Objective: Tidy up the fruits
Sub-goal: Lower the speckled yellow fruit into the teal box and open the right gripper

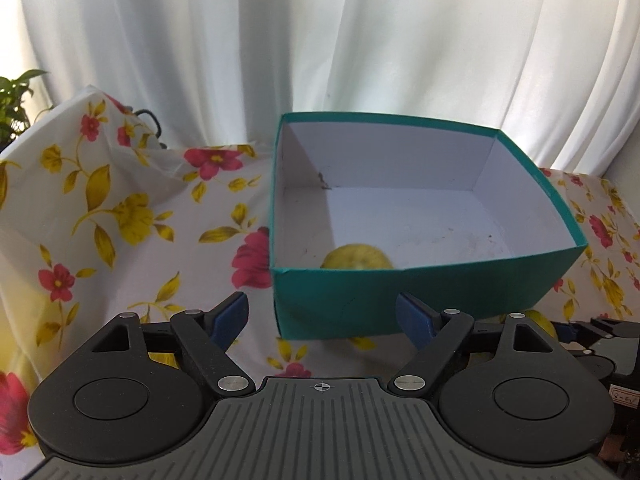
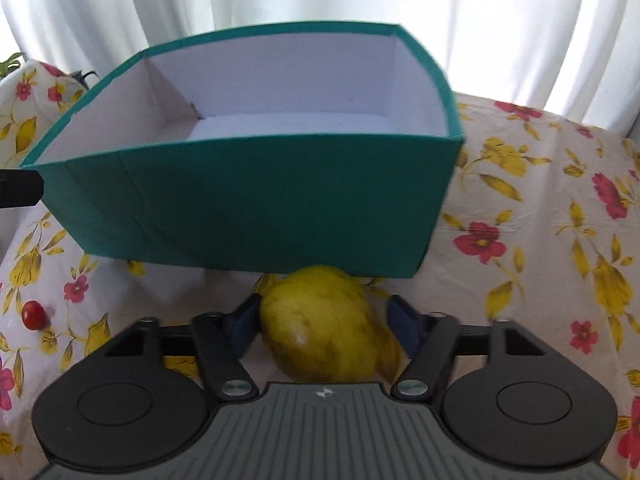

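Right gripper [image 2: 324, 322]: spread around the mango [image 2: 332, 328]; left pad touches the skin, right pad looks just clear, so not yet clamped.
Mango: lies on the floral cloth [image 2: 520, 208], tip touching the teal box [image 2: 248, 200].
Handling: likely firm but bruisable, smooth skin may slip; take it across the widest middle, gently.
Left gripper [image 1: 322, 318]: spread wide, nothing between the pads, facing the box.
Box contents: one yellow fruit [image 1: 357, 257] against the near wall.
Cherry [image 2: 33, 314]: on cloth, well left.

It looked like a home; white curtains [image 1: 240, 40] hung behind a flowered tablecloth [image 1: 120, 208]; a houseplant [image 1: 12, 100] stood nearby.
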The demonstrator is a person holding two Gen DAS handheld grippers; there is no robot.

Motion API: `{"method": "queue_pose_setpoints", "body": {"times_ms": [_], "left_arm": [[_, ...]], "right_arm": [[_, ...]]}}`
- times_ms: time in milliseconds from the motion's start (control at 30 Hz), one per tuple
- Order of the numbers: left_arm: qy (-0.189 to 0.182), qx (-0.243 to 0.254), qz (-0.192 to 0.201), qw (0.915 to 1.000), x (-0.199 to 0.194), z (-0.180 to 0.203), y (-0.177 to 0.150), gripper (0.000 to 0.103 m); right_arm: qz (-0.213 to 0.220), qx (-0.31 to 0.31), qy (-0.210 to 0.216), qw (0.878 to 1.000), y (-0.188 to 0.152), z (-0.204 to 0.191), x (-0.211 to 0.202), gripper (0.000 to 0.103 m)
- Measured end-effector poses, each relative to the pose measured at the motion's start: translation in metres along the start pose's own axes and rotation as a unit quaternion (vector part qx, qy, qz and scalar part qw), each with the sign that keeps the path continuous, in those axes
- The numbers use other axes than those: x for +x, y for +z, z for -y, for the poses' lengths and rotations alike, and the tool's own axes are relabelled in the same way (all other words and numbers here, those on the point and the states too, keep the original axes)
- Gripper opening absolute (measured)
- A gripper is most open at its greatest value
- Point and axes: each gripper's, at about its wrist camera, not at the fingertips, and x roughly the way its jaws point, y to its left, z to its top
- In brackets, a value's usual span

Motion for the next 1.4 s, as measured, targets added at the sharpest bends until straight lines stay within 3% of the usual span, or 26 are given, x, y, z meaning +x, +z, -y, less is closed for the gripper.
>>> {"method": "queue_pose_setpoints", "body": {"times_ms": [167, 400, 533, 867, 1100, 1267, 1300, 1400], "left_arm": [[-0.001, -0.012, -0.004, 0.9999, -0.006, -0.011, -0.003, 0.086], [-0.002, -0.014, -0.008, 0.9999, -0.01, -0.01, -0.003, 0.086], [-0.002, -0.011, -0.007, 0.9999, -0.013, -0.008, -0.004, 0.087], [0.015, -0.008, -0.024, 0.9996, -0.009, -0.012, -0.01, 0.087], [0.029, -0.017, -0.039, 0.9987, -0.004, -0.023, -0.016, 0.088], [0.026, -0.011, -0.047, 0.9985, -0.003, -0.026, -0.026, 0.089], [0.023, -0.01, -0.048, 0.9985, -0.003, -0.027, -0.028, 0.089], [0.011, -0.004, -0.053, 0.9985, -0.005, -0.027, -0.036, 0.089]], "right_arm": [[0.013, -0.001, -0.011, 1.0, -0.001, -0.004, -0.011, 0.06], [0.114, -0.011, 0.004, 0.993, 0.024, -0.008, -0.081, 0.06], [0.147, -0.015, -0.001, 0.989, 0.043, -0.01, -0.087, 0.06], [0.137, -0.039, -0.029, 0.989, 0.074, -0.017, -0.044, 0.06], [0.061, -0.007, -0.024, 0.998, 0.075, -0.009, -0.005, 0.06], [0.071, -0.003, -0.017, 0.997, 0.073, -0.008, -0.012, 0.059], [0.087, -0.002, -0.013, 0.996, 0.072, -0.006, -0.018, 0.061], [0.127, -0.015, -0.024, 0.992, 0.073, -0.008, -0.041, 0.083]]}}
